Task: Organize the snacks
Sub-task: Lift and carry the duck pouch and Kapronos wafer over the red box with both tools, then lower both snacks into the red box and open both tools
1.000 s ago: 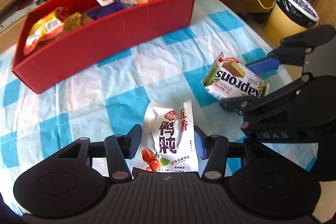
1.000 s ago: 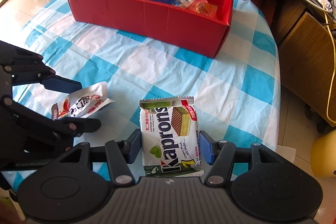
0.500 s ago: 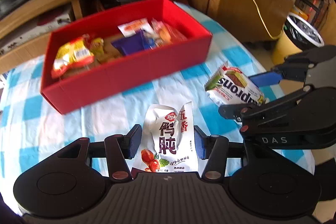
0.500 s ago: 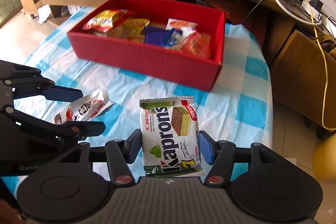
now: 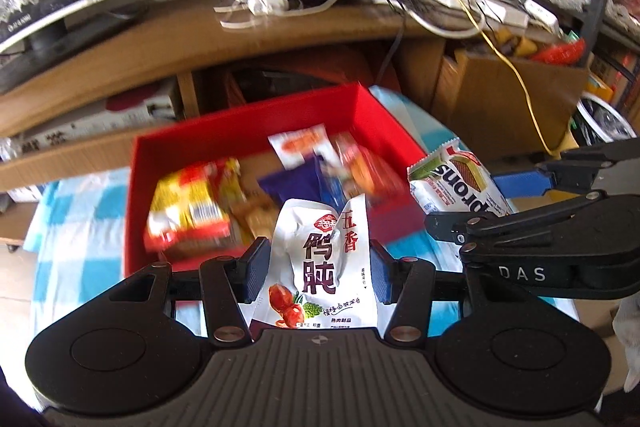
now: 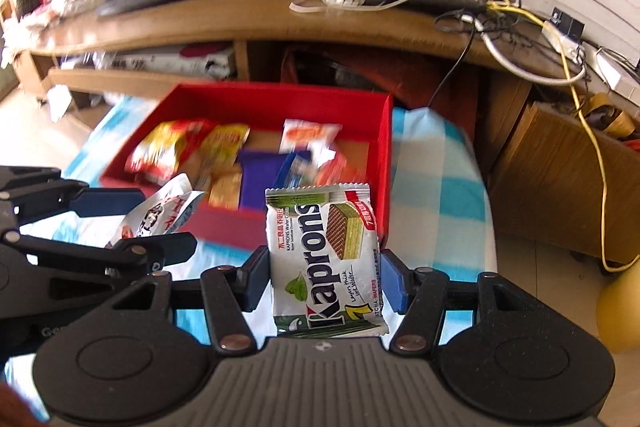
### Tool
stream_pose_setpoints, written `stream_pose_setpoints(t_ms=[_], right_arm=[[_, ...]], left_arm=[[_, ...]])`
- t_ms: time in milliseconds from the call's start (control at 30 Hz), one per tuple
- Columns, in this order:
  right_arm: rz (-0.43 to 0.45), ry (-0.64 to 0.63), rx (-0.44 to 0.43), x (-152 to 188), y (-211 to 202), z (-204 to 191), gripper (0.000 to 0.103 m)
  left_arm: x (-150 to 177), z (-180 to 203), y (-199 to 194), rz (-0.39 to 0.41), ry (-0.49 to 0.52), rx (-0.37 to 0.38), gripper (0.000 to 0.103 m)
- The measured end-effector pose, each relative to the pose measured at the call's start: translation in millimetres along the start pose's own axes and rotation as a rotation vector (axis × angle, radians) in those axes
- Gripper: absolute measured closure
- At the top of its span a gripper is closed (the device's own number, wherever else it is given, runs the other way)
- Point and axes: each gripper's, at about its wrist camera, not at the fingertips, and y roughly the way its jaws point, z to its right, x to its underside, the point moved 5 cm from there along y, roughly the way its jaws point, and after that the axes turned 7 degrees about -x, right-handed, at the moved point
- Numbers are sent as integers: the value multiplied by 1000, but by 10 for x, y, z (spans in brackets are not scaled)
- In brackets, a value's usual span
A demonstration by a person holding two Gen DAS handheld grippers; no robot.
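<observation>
Left tool (image 5: 316, 273) clamped on the white pouch (image 5: 324, 267), jaws fairly narrow; right tool (image 6: 326, 277) clamped wider on the Kaprons wafer pack (image 6: 326, 259). Both packs are off the worktop (image 6: 440, 163), side by side, just short of the red box's (image 6: 384, 155) near wall. Box sits toward the worktop's far edge and holds several snacks – exact count unclear, frames are blurred. Left to do: drop these two in. Both tools angled down toward the box.

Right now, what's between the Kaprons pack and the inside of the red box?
Only the red box near wall, seen in the right wrist view. The Kaprons wafer pack, clamped in the right gripper, overlaps that wall in the frame; nothing else lies between.
</observation>
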Motion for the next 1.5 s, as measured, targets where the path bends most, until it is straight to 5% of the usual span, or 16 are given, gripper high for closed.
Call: stream_pose_setpoints(t_ms=[567, 1500], right_arm=[[53, 88, -5, -621, 560, 251, 19], [-9, 70, -13, -605, 1053, 282, 19]], left_arm=[[-526, -239, 493, 57, -31, -101, 45], [-428, -319, 906, -20, -40, -156, 44]])
